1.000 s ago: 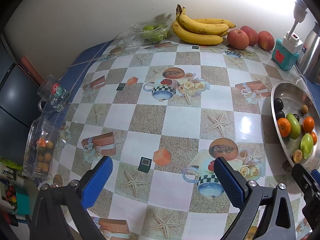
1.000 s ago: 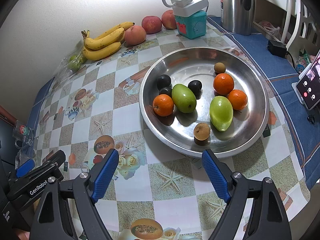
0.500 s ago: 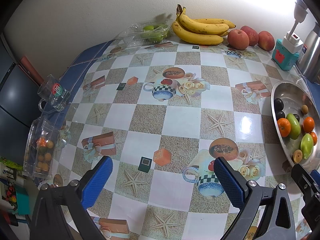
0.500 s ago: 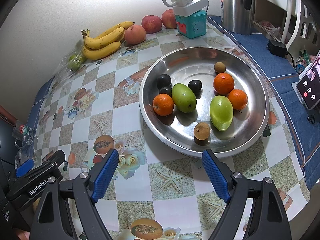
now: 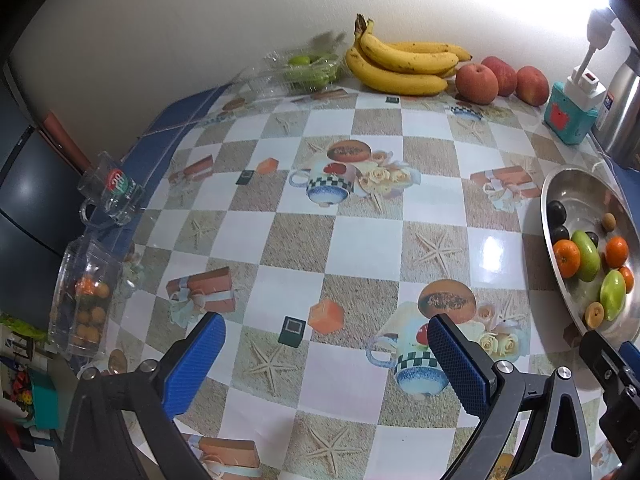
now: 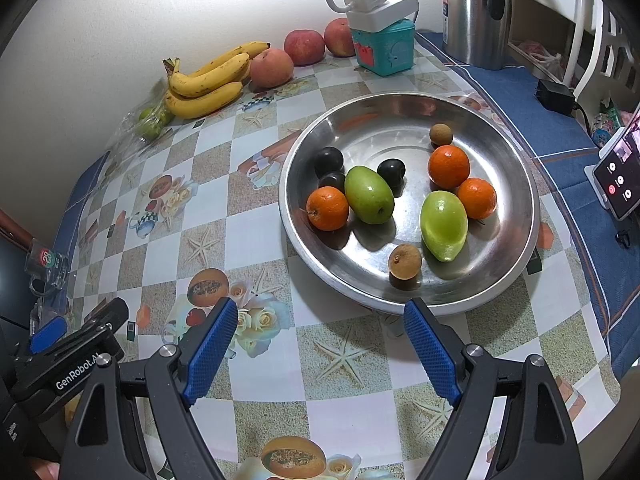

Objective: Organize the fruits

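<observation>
A steel bowl (image 6: 516, 240) holds three oranges (image 6: 327, 208), two green mangoes (image 6: 369, 194), dark plums (image 6: 329, 161) and two small brown fruits (image 6: 405, 261). It also shows at the right edge of the left wrist view (image 5: 560, 184). Bananas (image 5: 400, 66), three apples (image 5: 477, 83) and a clear pack of green fruit (image 5: 308, 68) lie along the back wall. My right gripper (image 6: 318, 344) is open and empty, just in front of the bowl. My left gripper (image 5: 326, 350) is open and empty over the bare tablecloth.
A teal box with a white power strip (image 6: 382, 40) and a steel kettle (image 6: 476, 12) stand at the back right. A phone (image 6: 618, 176) sits at the right. A glass mug (image 5: 108, 196) and a clear box of small fruits (image 5: 84, 296) stand at the table's left edge.
</observation>
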